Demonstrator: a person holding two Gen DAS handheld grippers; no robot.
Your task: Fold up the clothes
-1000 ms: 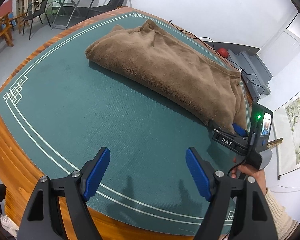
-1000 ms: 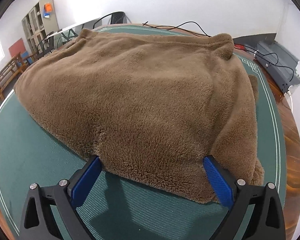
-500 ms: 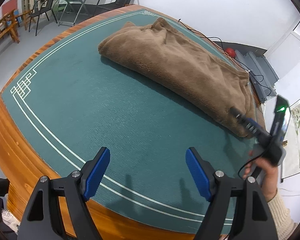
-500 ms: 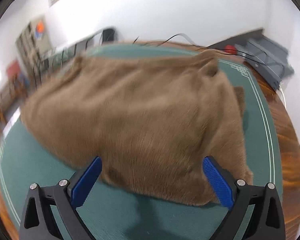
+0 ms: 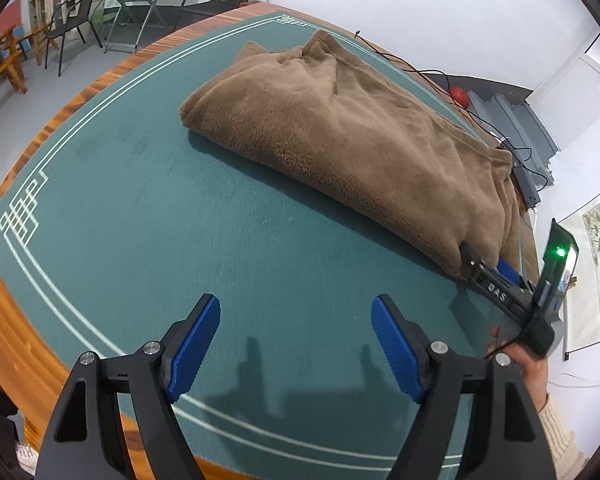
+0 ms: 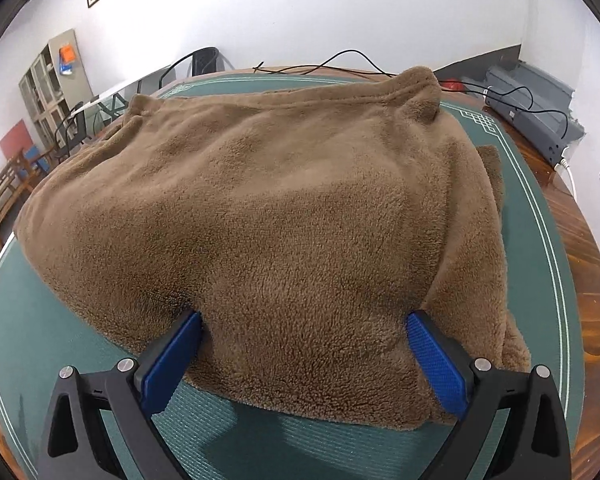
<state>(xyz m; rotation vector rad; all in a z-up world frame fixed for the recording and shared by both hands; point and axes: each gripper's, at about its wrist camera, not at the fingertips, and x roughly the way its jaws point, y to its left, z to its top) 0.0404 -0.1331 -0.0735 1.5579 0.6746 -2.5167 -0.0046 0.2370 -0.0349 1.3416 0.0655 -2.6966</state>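
Hovering over bare green felt, the left gripper has its blue pads spread wide with nothing between them — the mat's pale border lines run just under its black arms. Ahead of it and off to its right lies the brown fleece garment, folded into a long thick bundle across the green table mat, one rounded end pointing away to the gripper's left, the other reaching the far right edge. Down at that right end sits the right gripper, its dark body and green indicator light showing, a hand in a cream knitted cuff wrapped round its handle. From the right gripper's own view, the fleece fills nearly everything ahead — the blue pads are set wide apart, one on each side of the near fold, with the pile bulging down between them and touching both pads; they straddle the cloth rather than pinch it. Beyond the bundle, on the wooden table rim to the right, black cables trail toward a grey device. Metal chairs stand well beyond the table, past the left gripper's far left.
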